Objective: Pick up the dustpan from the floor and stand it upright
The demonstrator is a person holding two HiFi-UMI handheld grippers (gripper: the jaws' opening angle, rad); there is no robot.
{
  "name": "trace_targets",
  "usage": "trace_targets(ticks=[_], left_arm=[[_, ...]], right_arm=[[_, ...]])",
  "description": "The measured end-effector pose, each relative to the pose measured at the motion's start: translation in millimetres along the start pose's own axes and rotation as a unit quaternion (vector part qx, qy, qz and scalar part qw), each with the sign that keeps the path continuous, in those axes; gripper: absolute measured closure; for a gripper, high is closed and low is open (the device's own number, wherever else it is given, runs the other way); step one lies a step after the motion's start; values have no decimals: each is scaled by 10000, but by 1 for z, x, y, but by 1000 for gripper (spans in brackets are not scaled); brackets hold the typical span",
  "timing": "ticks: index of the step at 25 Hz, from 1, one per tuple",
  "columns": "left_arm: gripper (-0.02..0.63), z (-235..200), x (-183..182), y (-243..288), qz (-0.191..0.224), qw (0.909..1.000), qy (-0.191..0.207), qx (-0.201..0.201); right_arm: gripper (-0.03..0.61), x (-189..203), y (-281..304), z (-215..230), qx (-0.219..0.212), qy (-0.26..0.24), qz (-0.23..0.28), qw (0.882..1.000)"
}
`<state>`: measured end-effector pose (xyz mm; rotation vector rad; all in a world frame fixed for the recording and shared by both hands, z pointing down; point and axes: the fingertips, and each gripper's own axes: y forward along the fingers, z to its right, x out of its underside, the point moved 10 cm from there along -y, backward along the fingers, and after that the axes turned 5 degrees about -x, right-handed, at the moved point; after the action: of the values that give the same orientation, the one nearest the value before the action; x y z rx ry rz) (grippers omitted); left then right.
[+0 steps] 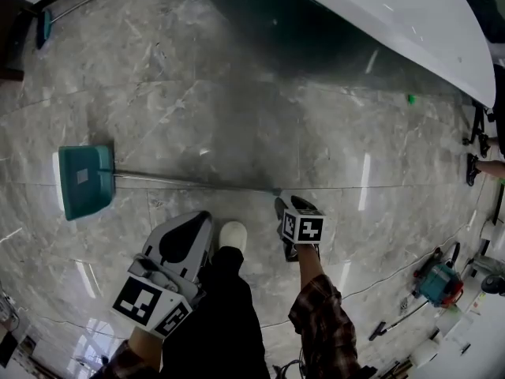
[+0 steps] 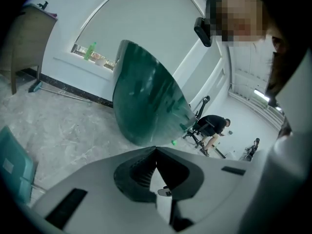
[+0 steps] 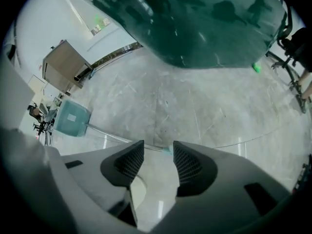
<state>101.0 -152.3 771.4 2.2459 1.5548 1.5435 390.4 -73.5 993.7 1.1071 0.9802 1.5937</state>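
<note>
Grey veined marble floor, glossy, wide and open through the middle and toward the far left. Bounded at the far right by a white curved wall, with a dark green glass panel under its edge. Crowded at the near right by a teal power tool and other gear too small to name. Teal dustpan flat on the floor at the left, well apart from both wall and clutter. Pan end pointing left, long axis left to right, almost parallel with a floor joint. Thin metal handle running rightward from the pan and ending at the right tongs. Right tongs spread wide and pointed steeply down, tips either side of the handle's teal end cap. Pads not pressing on it; any touch at the cap's right side impossible to tell. Left tongs pressed together with nothing between them, hanging on the near side of the handle's middle, just beside a white shoe. Aimed across the floor toward the glass panel in the left gripper view, dustpan at that view's left margin. Plaid sleeve behind the right tongs.
</note>
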Motion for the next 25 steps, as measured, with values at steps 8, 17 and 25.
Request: trace_targets(ticks=[8,17,25], left_arm=[[604,-27,30,34,109,9999,52,1],[604,-39,33,47,265,9996,15,93],[604,-31,22,36,196,9996,81,177]], right_arm=[[403,14,64,34,238,175,-210,9993],[405,18,96,41,360,380,-374,9979],[486,4,68,24,517,84,-132,9985]])
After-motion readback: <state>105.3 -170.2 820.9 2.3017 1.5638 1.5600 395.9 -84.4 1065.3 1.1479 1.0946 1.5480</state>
